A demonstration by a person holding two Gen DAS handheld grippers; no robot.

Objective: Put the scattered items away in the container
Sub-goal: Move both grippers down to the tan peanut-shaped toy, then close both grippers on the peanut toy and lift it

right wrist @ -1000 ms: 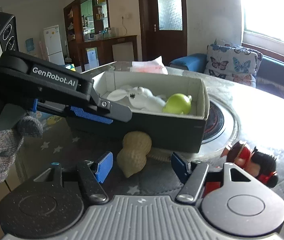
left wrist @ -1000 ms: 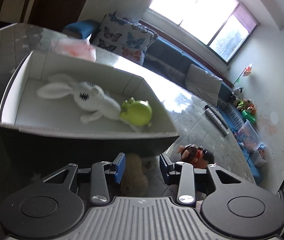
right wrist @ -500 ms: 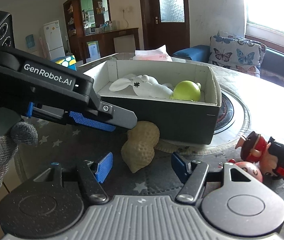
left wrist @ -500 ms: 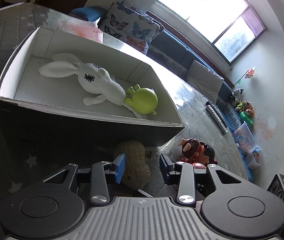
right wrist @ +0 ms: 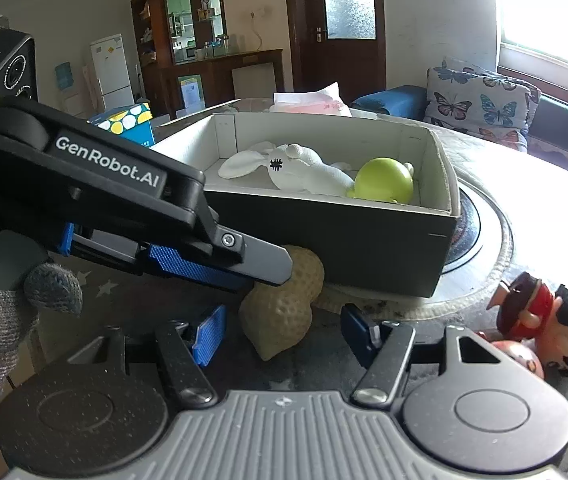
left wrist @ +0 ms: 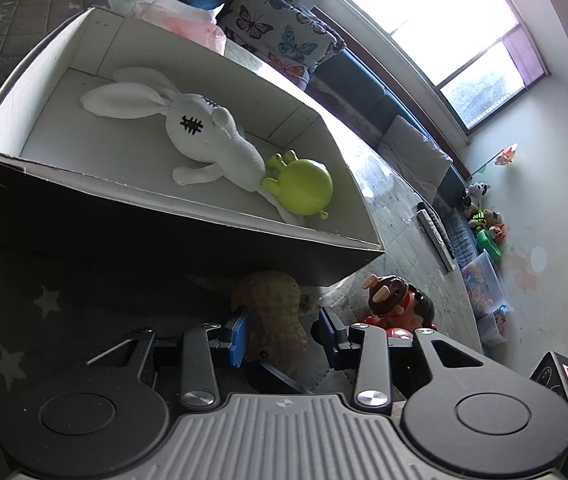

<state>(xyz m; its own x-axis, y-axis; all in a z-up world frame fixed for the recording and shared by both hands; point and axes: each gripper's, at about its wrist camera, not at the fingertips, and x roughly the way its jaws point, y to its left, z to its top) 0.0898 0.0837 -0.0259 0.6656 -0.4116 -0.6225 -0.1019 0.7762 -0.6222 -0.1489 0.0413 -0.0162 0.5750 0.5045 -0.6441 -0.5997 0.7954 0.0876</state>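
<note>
Left wrist: my left tongs (left wrist: 284,334) open, straddling peanut (left wrist: 273,316) at box (left wrist: 187,236) near wall, lined up to pinch. Rabbit (left wrist: 207,140), green toy (left wrist: 304,188) already inside.

Right wrist: my right tongs (right wrist: 284,332) open, empty, near peanut; doll (right wrist: 544,324) beside box corner, untouched.

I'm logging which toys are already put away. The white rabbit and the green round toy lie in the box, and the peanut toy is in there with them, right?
Not quite. The white rabbit and green round toy lie in the box, but the peanut toy is outside it, on the table against the box's dark front wall, as the right wrist view shows.
</note>
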